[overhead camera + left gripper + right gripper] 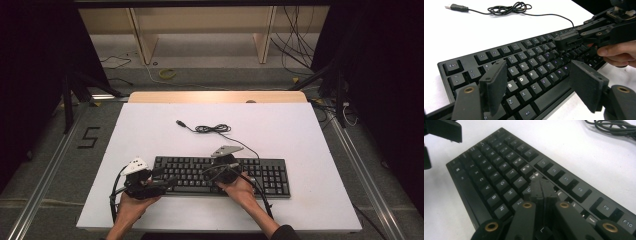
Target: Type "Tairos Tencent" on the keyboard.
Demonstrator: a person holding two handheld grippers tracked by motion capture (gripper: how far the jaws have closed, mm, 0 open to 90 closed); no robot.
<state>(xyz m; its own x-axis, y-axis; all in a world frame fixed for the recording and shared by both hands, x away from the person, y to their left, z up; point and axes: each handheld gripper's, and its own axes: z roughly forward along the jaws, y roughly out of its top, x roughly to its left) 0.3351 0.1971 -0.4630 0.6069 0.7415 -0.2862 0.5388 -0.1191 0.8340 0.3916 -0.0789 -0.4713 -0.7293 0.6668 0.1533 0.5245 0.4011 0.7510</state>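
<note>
High view: left gripper (167,183) fingers spread, right gripper (216,172) fingers pressed together over keyboard (260,176)

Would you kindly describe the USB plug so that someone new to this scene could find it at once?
Start at the white table and find the black keyboard near its front edge. A thin cable runs from the keyboard's back edge to a small coil. Just beyond that coil, at the loose end, lies the USB plug, a short dark tip lying apart from the keyboard.

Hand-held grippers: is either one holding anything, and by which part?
Nothing is held. The left hand-held gripper is open above the keyboard; the right hand-held gripper is shut, tips over keys.
</note>
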